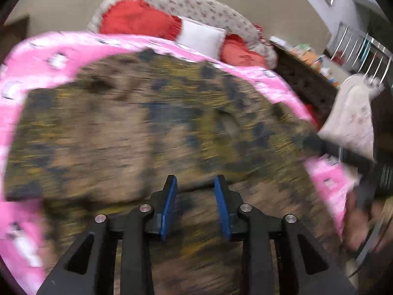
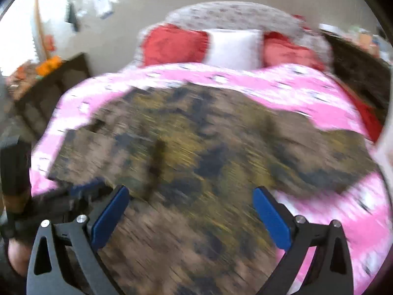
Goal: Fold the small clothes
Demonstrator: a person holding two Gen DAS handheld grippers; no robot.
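Brown-olive mottled garment [image 1: 152, 127] flat on bed; left claw [image 1: 195, 184] narrow gap, right claw [image 2: 190, 196] wide.

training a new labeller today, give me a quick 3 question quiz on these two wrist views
1. True or false: the brown, yellow and dark blue patterned garment lies spread on the pink printed bedspread.
2. Which gripper's blue-padded fingers stand wider apart? A) left gripper B) right gripper
3. Fill in: the white square pillow sits between two ____ pillows.

Key: 1 true; 2 B; 3 red. Both views are motion-blurred, so the garment's type cannot be told. Neither gripper holds any cloth between its fingers.
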